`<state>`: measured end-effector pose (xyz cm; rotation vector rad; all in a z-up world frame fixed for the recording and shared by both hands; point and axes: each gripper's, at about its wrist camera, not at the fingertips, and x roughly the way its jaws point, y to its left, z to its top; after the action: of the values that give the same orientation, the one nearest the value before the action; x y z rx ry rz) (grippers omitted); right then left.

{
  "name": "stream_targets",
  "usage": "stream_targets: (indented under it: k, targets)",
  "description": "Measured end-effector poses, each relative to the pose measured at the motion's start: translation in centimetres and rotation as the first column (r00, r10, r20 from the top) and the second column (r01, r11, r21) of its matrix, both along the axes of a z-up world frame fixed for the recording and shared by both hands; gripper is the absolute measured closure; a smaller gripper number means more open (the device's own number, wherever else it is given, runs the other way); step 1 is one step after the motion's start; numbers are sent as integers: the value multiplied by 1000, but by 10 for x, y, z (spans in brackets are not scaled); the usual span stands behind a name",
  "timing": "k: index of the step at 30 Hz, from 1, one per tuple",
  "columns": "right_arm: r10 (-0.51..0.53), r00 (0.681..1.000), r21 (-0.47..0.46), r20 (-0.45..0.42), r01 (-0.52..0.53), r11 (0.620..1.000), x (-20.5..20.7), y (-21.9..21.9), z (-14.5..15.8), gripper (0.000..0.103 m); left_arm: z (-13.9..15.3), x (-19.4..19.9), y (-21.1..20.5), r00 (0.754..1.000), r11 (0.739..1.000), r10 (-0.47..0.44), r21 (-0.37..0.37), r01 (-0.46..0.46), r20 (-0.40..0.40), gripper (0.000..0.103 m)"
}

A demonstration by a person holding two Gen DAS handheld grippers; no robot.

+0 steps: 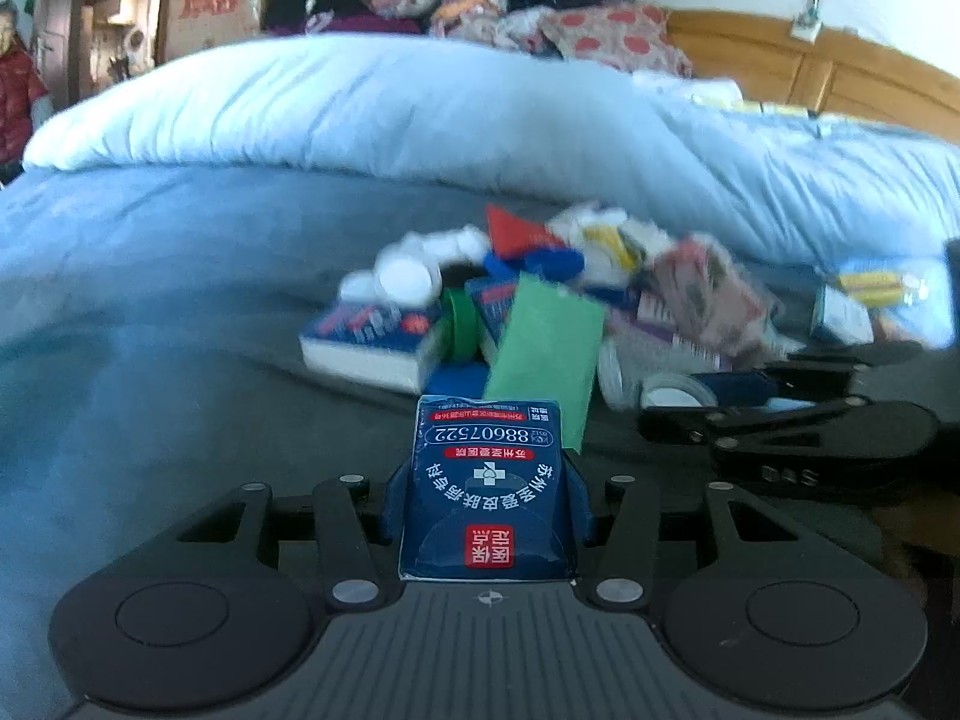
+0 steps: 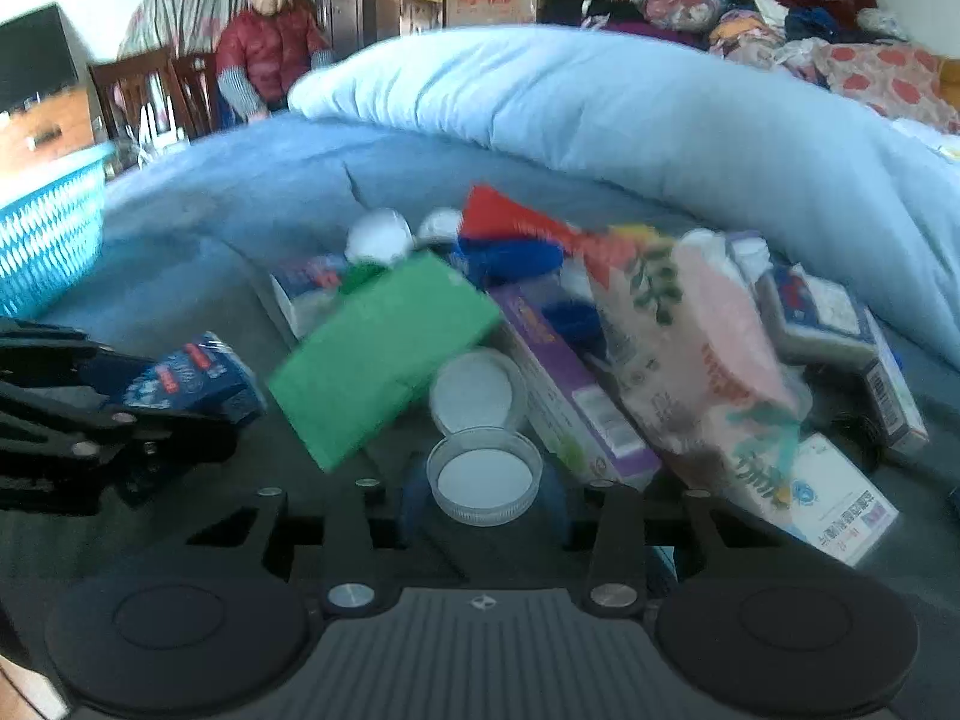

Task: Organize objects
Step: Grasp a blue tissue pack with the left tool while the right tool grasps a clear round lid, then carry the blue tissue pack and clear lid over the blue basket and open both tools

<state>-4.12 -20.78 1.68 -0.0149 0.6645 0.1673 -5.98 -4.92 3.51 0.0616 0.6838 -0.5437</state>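
Left tongs (image 1: 487,501) are clamping a dark-blue printed tissue packet (image 1: 487,489); right tongs (image 2: 485,501) are pinching a clear plastic lid (image 2: 485,476). Next, probably carrying both toward the turquoise woven basket (image 2: 51,228).

Both tongs are matte black plastic. Behind the left tongs (image 1: 487,495) and right tongs (image 2: 485,501) sit a ribbed grey base plate, two round black discs, silver rivets, angular linkage arms and blue finger pads (image 1: 399,501).
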Motion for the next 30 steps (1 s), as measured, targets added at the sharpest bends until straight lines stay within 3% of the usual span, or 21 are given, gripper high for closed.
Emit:
stream_targets:
  k: [6,11,15,20,26,30]
  targets:
    - [52,988,48,146,-60,997,-3,23,70,61,63,-1,26,987,993,98,-74,-89,130,53]
    - [148,962,72,229,-168,983,20,59,129,60,124,4,82,934,959,279,-123,-257,225,53]
    - [246,925,93,290,-283,955,41,105,180,60,155,10,146,865,895,444,-153,-418,234,53]
    - [379,869,112,319,-431,895,62,174,228,60,176,6,223,761,792,611,-150,-592,219,53]
    - [519,811,101,271,-560,822,78,262,253,60,164,10,289,685,694,720,-99,-713,115,53]
    - [581,782,78,224,-609,789,75,308,253,60,155,5,312,661,666,746,-90,-741,77,53]
